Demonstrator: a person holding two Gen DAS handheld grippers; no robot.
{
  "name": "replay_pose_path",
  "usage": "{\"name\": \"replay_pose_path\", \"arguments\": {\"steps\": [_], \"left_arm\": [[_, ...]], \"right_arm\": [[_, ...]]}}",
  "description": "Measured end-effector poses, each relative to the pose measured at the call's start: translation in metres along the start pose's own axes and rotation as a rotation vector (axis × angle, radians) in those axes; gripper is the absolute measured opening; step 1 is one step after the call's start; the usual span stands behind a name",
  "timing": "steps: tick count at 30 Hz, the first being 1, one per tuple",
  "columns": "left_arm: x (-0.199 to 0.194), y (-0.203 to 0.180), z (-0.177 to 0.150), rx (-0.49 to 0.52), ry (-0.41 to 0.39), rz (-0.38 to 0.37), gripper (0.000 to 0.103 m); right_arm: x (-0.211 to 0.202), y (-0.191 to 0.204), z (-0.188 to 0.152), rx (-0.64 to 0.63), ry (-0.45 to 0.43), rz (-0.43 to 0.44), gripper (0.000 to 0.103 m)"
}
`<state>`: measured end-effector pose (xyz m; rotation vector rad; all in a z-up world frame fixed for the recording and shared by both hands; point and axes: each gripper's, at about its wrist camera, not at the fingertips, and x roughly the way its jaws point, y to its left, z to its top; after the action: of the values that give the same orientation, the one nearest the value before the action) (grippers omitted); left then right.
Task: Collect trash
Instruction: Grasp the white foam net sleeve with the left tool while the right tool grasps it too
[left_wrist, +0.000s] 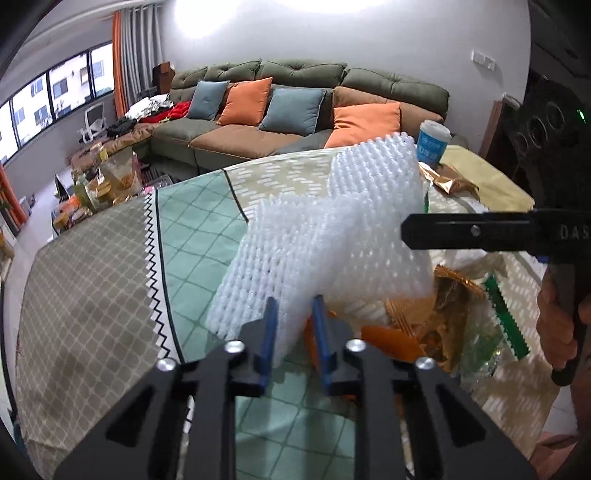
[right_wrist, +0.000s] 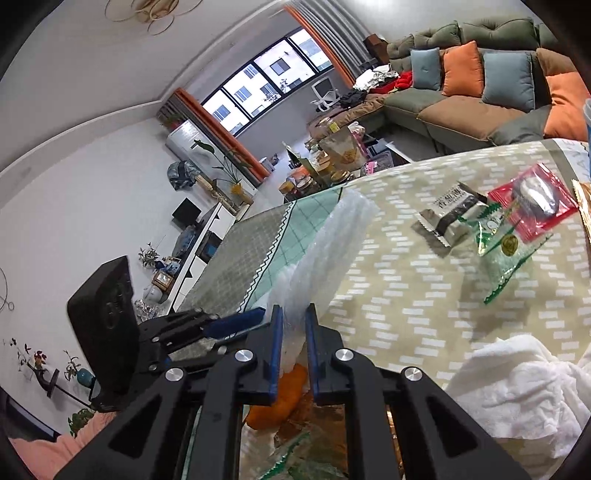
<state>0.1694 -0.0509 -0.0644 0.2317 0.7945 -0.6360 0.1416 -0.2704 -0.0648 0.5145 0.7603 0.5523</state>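
Note:
A white bubbled foam sheet (left_wrist: 332, 229) is held up, tilted, over the cloth-covered table (left_wrist: 110, 277). My left gripper (left_wrist: 293, 301) is shut on its lower edge, the blue pads pressing from both sides. From the right edge of the left wrist view my right gripper (left_wrist: 406, 230) comes in sideways and meets the sheet's right side. In the right wrist view my right gripper (right_wrist: 294, 310) is shut on the thin edge of the sheet (right_wrist: 332, 240), with the left gripper (right_wrist: 260, 314) close beside it on the left. A hand (left_wrist: 557, 325) holds the right gripper's handle.
An orange peel (left_wrist: 391, 339), gold foil wrappers (left_wrist: 448, 181) and a green wrapper (left_wrist: 506, 317) lie under the sheet. A blue paper cup (left_wrist: 434, 142) stands at the far table edge. A black-and-white packet (right_wrist: 448, 214), a red packet (right_wrist: 532, 206) and crumpled white tissue (right_wrist: 517, 391) lie to the right. A sofa (left_wrist: 295, 103) stands behind.

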Motion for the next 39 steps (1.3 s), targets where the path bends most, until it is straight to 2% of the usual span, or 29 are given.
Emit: {"name": "replay_pose_path", "arguments": {"steps": [1,4,18,24,39], "left_arm": [[-0.002,0.002,0.0,-0.007,-0.007,0.004,0.013],[-0.012,0.006,-0.002,-0.021,-0.032,0.007,0.01],[-0.099,0.035,-0.037,-0.162,-0.168,0.029,0.009],[-0.14,0.05,-0.063,-0.232,-0.222,0.053,0.009],[-0.213,0.088,-0.123,-0.392,-0.272,0.173,0.009]], "right_arm": [[0.0,0.001,0.0,-0.003,-0.001,0.001,0.012],[-0.002,0.008,0.001,-0.024,-0.007,0.009,0.012],[0.004,0.065,-0.004,-0.156,0.008,0.081,0.012],[0.02,0.093,-0.011,-0.21,0.049,0.125,0.012],[0.08,0.167,-0.034,-0.343,0.183,0.263,0.012]]}}
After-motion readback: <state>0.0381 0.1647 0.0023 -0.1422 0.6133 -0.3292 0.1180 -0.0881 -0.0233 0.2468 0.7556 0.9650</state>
